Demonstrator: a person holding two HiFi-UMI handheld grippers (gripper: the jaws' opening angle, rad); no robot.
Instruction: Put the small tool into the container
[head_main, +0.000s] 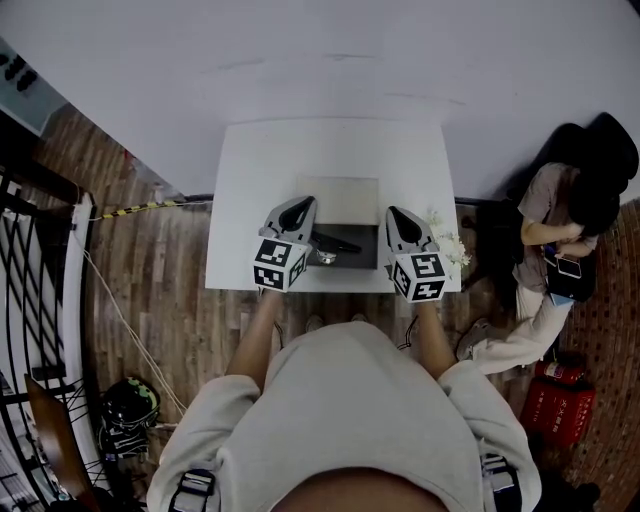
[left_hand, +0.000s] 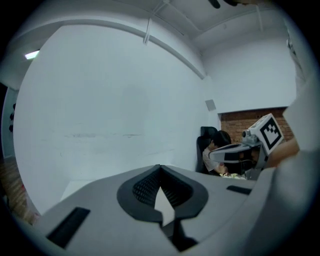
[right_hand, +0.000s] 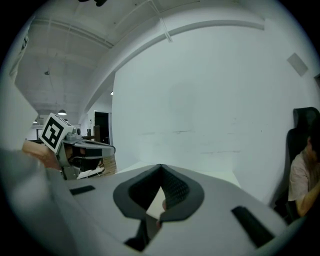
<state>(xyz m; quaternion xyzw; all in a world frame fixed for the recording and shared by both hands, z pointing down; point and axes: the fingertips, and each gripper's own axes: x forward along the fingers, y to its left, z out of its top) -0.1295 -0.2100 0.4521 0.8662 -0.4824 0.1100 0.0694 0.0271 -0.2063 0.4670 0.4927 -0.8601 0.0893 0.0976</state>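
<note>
Sitting on smooth white table (head_main: 330, 150), dark rectangular container (head_main: 352, 246)

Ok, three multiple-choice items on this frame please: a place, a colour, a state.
1. Where is the dark container? A on the floor; B on the table, seen between the left gripper and right gripper; C on a chair.
2. The table's colour? A white; B red; C black.
3. The left gripper's jaws? A wide apart; B clamped on a bottle; C together, empty.
Answers: B, the head view shows it on the tabletop between them; A, its top is plain white; C, the left gripper view shows the tips meeting with nothing between.
</note>
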